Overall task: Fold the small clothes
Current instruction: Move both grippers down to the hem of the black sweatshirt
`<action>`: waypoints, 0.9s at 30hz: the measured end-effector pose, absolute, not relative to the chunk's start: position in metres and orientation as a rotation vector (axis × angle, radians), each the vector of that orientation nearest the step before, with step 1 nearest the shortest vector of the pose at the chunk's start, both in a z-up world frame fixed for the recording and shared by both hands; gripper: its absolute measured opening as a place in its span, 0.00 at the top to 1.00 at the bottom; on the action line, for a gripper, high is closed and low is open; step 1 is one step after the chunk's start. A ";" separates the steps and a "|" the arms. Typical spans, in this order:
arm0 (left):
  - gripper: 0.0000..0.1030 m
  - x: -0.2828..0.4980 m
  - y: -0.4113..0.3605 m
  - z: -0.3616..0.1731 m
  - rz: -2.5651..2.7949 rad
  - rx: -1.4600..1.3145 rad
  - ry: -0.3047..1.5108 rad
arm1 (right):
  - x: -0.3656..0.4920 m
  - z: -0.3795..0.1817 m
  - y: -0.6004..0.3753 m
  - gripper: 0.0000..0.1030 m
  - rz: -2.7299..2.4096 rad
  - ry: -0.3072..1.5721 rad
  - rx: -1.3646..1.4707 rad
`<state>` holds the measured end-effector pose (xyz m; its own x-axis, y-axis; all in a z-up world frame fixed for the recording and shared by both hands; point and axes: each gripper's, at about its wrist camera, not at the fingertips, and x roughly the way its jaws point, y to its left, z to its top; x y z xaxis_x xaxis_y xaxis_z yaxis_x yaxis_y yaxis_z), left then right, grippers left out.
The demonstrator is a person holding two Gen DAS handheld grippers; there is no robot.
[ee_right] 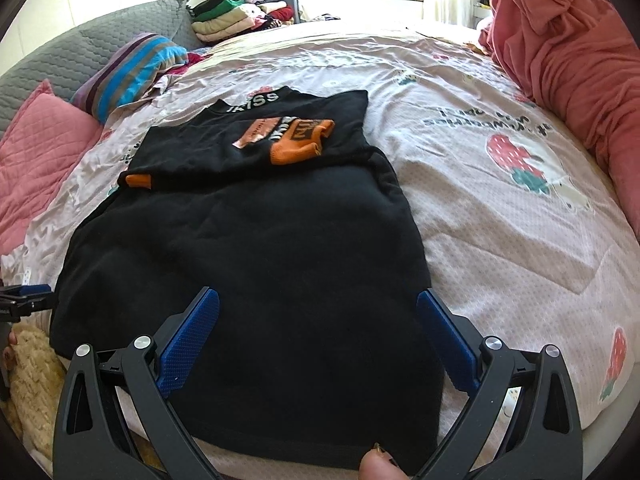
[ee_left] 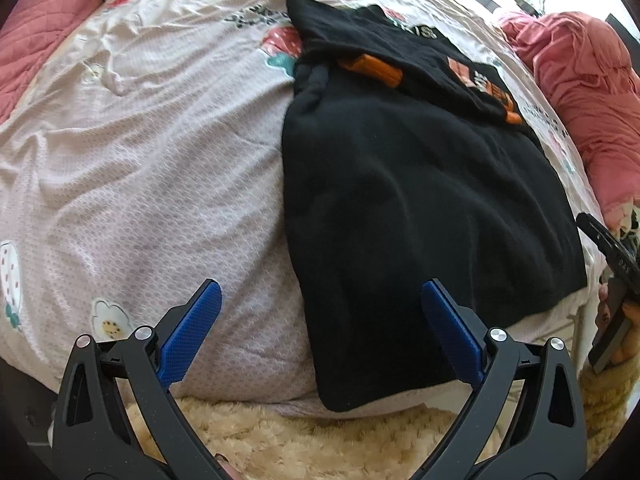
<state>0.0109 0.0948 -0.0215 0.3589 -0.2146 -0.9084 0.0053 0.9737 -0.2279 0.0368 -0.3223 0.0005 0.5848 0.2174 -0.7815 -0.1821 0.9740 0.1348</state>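
Note:
A small black sweatshirt [ee_left: 420, 200] [ee_right: 256, 256] lies flat on the bed, its upper part folded with orange cuffs [ee_left: 370, 68] [ee_right: 298, 142] and white lettering showing on top. My left gripper [ee_left: 320, 300] is open, hovering over the garment's near left hem, with nothing between its blue pads. My right gripper [ee_right: 318, 312] is open above the near hem, also holding nothing. The right gripper [ee_left: 612, 256] shows at the far right edge of the left wrist view, and the left gripper [ee_right: 24, 300] at the far left edge of the right wrist view.
The bed sheet [ee_left: 140, 160] [ee_right: 500, 208] is pale pink with strawberry prints. Pink pillows [ee_right: 36, 152], a striped pillow [ee_right: 132, 68], a pink blanket heap [ee_right: 572, 52] and stacked clothes [ee_right: 240, 12] surround it. A fuzzy cream rug [ee_left: 320, 440] lies below the bed edge.

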 end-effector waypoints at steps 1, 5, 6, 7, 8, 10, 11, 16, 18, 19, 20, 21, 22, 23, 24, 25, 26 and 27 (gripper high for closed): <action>0.09 0.010 0.094 -0.022 -0.150 -0.192 1.199 | 0.036 0.000 -0.325 0.04 0.230 0.923 0.045; 0.09 0.011 0.084 -0.023 -0.193 -0.159 1.212 | 0.031 -0.002 -0.338 0.04 0.202 0.938 0.069; 0.10 0.011 0.082 -0.024 -0.204 -0.161 1.214 | 0.030 -0.003 -0.343 0.04 0.204 0.943 0.081; 0.15 0.011 0.081 -0.025 -0.215 -0.164 1.214 | 0.028 -0.004 -0.346 0.04 0.204 0.950 0.087; 0.20 0.011 0.080 -0.027 -0.233 -0.172 1.219 | 0.026 -0.005 -0.349 0.04 0.202 0.959 0.090; 0.24 0.014 0.079 -0.030 -0.255 -0.195 1.234 | 0.023 -0.007 -0.352 0.04 0.203 0.972 0.083; 0.25 0.016 0.079 -0.032 -0.267 -0.208 1.241 | 0.021 -0.009 -0.354 0.04 0.202 0.981 0.077; 0.26 0.022 0.077 -0.038 -0.288 -0.222 1.269 | 0.012 -0.017 -0.360 0.05 0.225 1.023 0.060; 0.26 0.023 0.073 -0.038 -0.287 -0.200 1.270 | 0.008 -0.020 -0.361 0.06 0.257 1.031 0.058; 0.26 0.023 0.071 -0.038 -0.285 -0.194 1.271 | 0.007 -0.022 -0.359 0.08 0.267 1.035 0.049; 0.26 0.023 0.070 -0.038 -0.284 -0.190 1.272 | 0.006 -0.024 -0.358 0.19 0.277 1.044 0.036; 0.26 0.023 0.070 -0.038 -0.284 -0.188 1.273 | 0.006 -0.029 -0.356 0.29 0.289 1.064 0.019; 0.26 0.024 0.070 -0.039 -0.283 -0.188 1.273 | 0.006 -0.034 -0.356 0.31 0.291 1.076 0.010; 0.26 0.025 0.069 -0.039 -0.284 -0.187 1.274 | 0.006 -0.037 -0.355 0.33 0.294 1.073 0.003; 0.26 0.025 0.069 -0.039 -0.283 -0.187 1.274 | 0.004 -0.038 -0.356 0.38 0.302 1.064 -0.003; 0.26 0.025 0.069 -0.039 -0.283 -0.187 1.274 | 0.002 -0.037 -0.355 0.43 0.313 1.059 -0.012; 0.26 0.025 0.069 -0.039 -0.283 -0.185 1.276 | 0.000 -0.036 -0.353 0.54 0.329 1.050 -0.029; 0.26 0.025 0.068 -0.040 -0.283 -0.180 1.279 | -0.003 -0.033 -0.350 0.64 0.347 1.037 -0.064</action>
<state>0.0251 0.0680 -0.0396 0.2597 -0.3064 -0.9158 0.1081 0.9516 -0.2878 -0.0032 -0.3496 -0.0332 0.4592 0.2514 -0.8520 -0.3118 0.9437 0.1104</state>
